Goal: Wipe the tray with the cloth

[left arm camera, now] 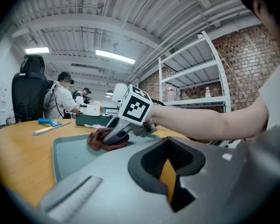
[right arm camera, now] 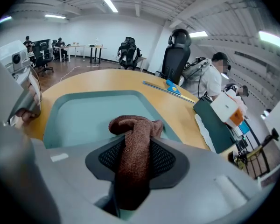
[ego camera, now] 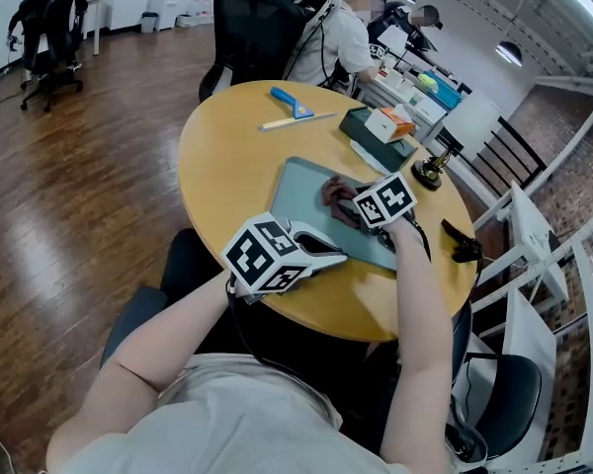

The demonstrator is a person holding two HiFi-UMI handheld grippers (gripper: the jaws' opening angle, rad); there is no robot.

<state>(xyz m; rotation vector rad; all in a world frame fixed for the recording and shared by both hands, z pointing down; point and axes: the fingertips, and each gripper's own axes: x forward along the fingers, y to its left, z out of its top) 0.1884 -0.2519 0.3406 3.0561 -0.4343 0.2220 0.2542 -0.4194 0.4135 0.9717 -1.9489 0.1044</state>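
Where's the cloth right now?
Head view, right of centre: the cloth is clamped in the right hand-held gripper, resting on the tray.

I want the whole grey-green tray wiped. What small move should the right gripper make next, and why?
Probably slide the brown terry cloth forward across the grey-green plastic tray: the right gripper is shut on the cloth, whose bunched end touches the tray near one rim, and most of the tray floor ahead lies bare.
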